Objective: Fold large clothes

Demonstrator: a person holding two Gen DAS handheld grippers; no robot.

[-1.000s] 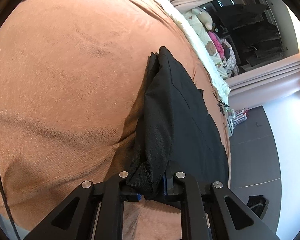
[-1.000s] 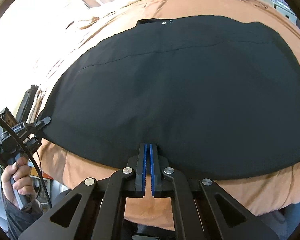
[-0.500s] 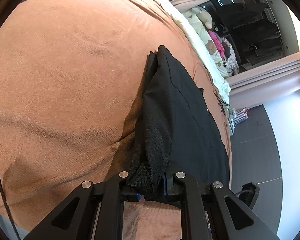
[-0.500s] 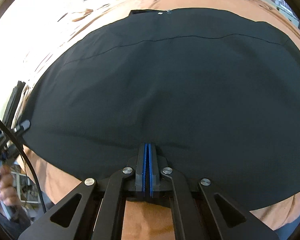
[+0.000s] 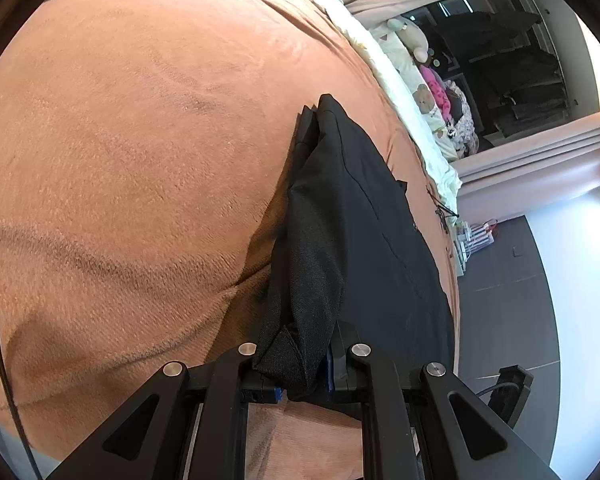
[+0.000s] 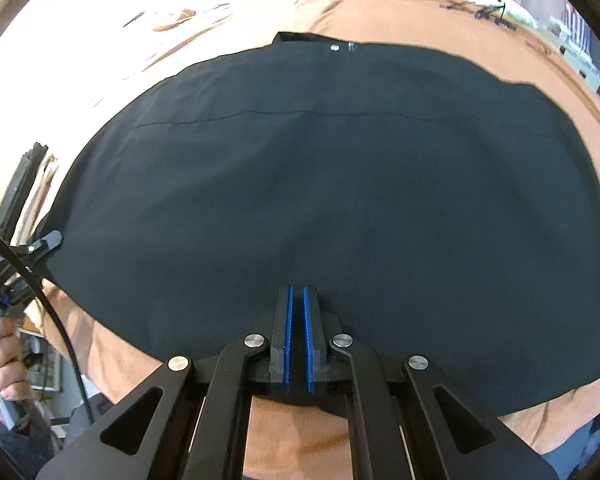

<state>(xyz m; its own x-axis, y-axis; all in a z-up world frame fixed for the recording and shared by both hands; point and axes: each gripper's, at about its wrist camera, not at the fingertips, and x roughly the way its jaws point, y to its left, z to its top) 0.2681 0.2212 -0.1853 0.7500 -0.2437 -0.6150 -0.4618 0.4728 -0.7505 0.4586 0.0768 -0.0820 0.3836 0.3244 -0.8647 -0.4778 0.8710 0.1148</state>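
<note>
A large black garment (image 6: pixel 320 200) lies spread flat on a tan blanket (image 6: pixel 380 8), folded over on itself. In the left wrist view my left gripper (image 5: pixel 300 364) is shut on a bunched corner of the black garment (image 5: pixel 340 232), which runs away along the bed. In the right wrist view my right gripper (image 6: pixel 296 304) rests over the garment's near edge; its blue pads stand a small gap apart with no cloth between them. The left gripper also shows at the far left of the right wrist view (image 6: pixel 40 246), at the garment's left corner.
The tan blanket (image 5: pixel 120 160) covers the bed. Pale bedding and stuffed toys (image 5: pixel 420 92) lie along the far side. Dark floor (image 5: pixel 500 300) lies beyond the bed edge. A cable (image 6: pixel 488 12) lies on the blanket behind the garment.
My right gripper's pads have parted slightly and let go of the garment's edge, and it has drawn back a little. The left gripper keeps its hold.
</note>
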